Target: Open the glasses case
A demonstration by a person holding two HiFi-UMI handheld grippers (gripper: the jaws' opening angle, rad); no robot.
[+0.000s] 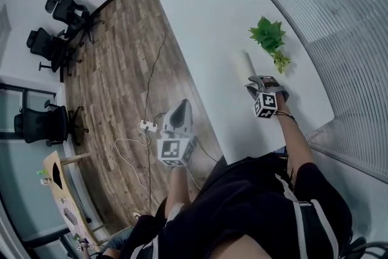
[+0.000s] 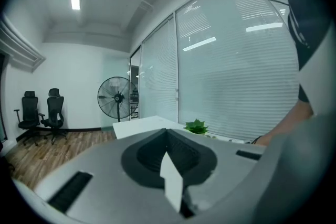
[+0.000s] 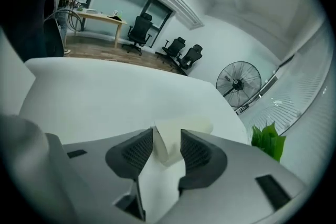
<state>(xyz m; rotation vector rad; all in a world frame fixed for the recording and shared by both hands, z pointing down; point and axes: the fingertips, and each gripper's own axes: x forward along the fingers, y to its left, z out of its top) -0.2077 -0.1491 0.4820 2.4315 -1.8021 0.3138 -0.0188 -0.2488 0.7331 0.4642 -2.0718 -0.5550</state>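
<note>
1. White table (image 1: 206,21) runs diagonally through the head view, with wood floor (image 1: 115,76) to its left.
2. The glasses case (image 1: 244,63) is white and oblong. It lies flat on the table, near the edge by the blinds and just short of the green plant (image 1: 268,36).
3. The right gripper (image 1: 259,82) is low over the table at the case's near end, with its marker cube facing the camera.
4. In the right gripper view the jaws are only narrowly apart, and the end of the glasses case (image 3: 184,131) sits between them. Both pads (image 3: 137,150) look pressed against it, so it is a pinch on the case. The rest of the case points away over the table (image 3: 105,92).
5. The plant (image 3: 268,139) is off to the right in that view, and a standing fan (image 3: 239,81) is behind it.
6. The left gripper (image 1: 180,107) is off the table, held over the floor and well apart from the case.
7. In the left gripper view the left gripper (image 2: 168,132) has its jaws pressed together with nothing between them. It is raised and aimed across the room towards the fan (image 2: 116,98) and the plant (image 2: 196,126).
8. Office chairs (image 1: 54,27) stand by the far wall.
</note>
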